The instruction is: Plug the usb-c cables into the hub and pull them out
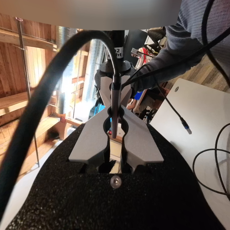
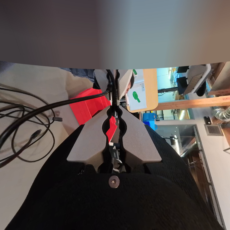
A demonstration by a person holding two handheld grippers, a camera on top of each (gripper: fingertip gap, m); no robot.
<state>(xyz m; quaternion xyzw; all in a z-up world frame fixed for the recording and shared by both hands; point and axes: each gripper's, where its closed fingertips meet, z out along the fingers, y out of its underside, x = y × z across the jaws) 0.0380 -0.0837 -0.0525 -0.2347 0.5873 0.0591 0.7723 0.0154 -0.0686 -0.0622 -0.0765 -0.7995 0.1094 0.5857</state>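
Observation:
In the left wrist view my left gripper (image 1: 115, 112) is shut on a slim grey usb hub (image 1: 115, 99), seen edge-on and pointing away from me. My right gripper (image 1: 115, 80) faces it from the far side, shut on a black cable plug (image 1: 116, 79) at the hub's far end; how deep the plug sits is hidden. A thick black cable (image 1: 37, 99) arcs off to the left. In the right wrist view my right gripper (image 2: 115, 109) is shut on the ribbed black plug (image 2: 115, 98), whose cable (image 2: 62, 103) runs left. The left gripper (image 2: 112, 84) is just beyond.
A loose braided usb-c cable end (image 1: 186, 125) hangs over the white table (image 1: 199, 112). More black cables (image 2: 31, 136) lie coiled on the table. A red bin (image 2: 89, 105) stands behind. A person's grey sleeve (image 1: 174, 64) reaches in from the right. The grippers are tip to tip, or close to it.

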